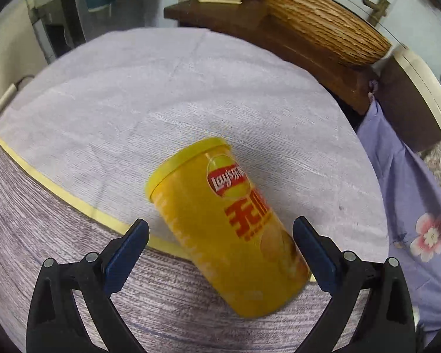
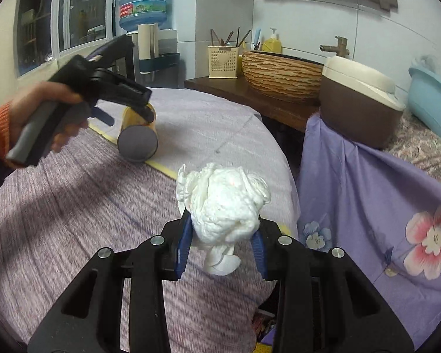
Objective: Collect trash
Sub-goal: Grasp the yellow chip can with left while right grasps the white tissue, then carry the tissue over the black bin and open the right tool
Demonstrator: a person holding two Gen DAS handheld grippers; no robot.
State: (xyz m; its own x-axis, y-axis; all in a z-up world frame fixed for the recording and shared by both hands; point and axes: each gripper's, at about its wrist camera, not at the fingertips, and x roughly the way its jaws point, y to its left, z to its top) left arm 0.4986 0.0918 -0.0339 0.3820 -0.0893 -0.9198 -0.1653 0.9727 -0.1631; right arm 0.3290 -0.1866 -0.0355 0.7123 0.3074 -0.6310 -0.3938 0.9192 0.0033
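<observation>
**Cloth-covered table with a chip can lying on it**

A table (image 1: 167, 94) is covered by a pale lilac woven cloth. A thin yellow strip (image 1: 58, 191) runs across the cloth, dividing a lighter far part from a greyer, streaked near part. A yellow chip can (image 1: 220, 223) lies on its side across the strip.

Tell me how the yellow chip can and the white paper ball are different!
The chip can is yellow, hard and lying on its side on the table; the paper ball is white, crumpled and lifted up. The right gripper squeezes the ball; the left gripper is open around the can.
</observation>
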